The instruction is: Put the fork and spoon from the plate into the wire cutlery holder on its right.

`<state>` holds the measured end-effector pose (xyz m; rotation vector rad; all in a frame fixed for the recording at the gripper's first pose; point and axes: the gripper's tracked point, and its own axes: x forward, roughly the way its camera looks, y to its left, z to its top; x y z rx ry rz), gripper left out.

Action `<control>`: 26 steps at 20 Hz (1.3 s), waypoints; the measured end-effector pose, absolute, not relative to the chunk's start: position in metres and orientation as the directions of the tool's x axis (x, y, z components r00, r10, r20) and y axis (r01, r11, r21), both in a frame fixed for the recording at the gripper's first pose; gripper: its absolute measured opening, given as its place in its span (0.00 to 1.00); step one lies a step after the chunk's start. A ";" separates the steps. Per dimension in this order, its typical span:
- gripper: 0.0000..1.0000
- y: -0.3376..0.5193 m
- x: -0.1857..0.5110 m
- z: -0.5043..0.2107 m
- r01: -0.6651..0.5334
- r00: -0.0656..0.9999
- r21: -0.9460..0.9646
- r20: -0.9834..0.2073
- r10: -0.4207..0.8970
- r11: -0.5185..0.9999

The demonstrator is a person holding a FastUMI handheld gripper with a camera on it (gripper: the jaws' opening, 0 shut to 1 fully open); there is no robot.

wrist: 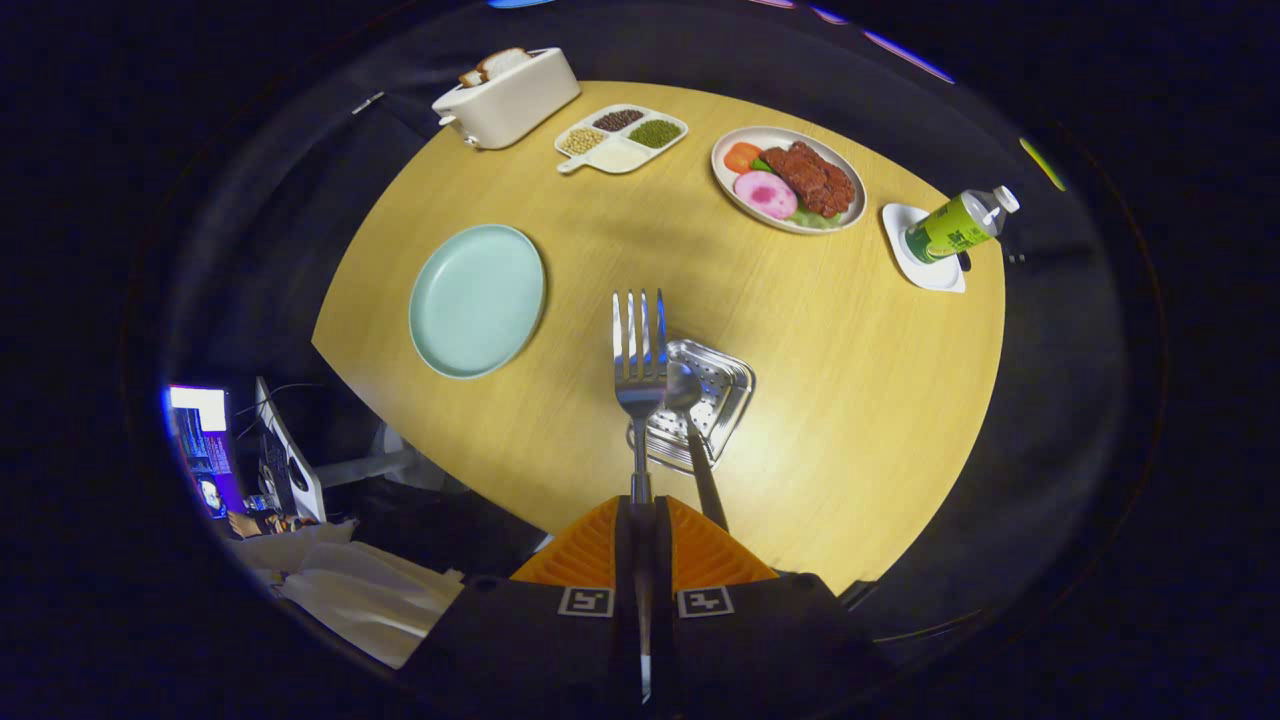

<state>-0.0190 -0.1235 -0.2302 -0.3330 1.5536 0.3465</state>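
Fork (638, 350) is clamped by its handle between the fingers of our gripper (641, 510), tines pointing away from us, raised over the wire cutlery holder (712, 400). Spoon (690, 420) looks already in the holder, bowl inside, handle leaning out toward us, just right of the fork. Plate (477, 300) sits bare to the holder's left, well apart from it.

Step in hand, we reckon: drop the fork in. To do it well we'd centre over the holder's opening w/o knocking the spoon handle, tip the fork upright, lower, then release.

Jaws nearly closed, both fingers pressing the fork handle, nothing else touched.
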 end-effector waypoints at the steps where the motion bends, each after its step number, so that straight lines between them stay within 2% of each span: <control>1: 0.08 -0.129 -0.017 -0.233 -0.404 -0.026 0.007 -1.000 -0.004 0.915; 4: 0.08 -0.134 -0.015 -0.244 -0.376 -0.090 0.022 -0.996 -0.013 0.927; 9: 0.08 -0.140 -0.045 -0.262 -0.343 -0.298 0.037 -0.952 -0.071 0.939; 11: 0.08 -0.144 -0.051 -0.268 -0.326 -0.344 0.024 -0.934 -0.095 0.945; 17: 0.08 -0.141 -0.040 -0.279 -0.264 -0.352 0.002 -0.931 -0.095 0.964; 26: 0.12 -0.137 -0.032 -0.280 -0.242 -0.322 0.004 -0.944 -0.076 0.970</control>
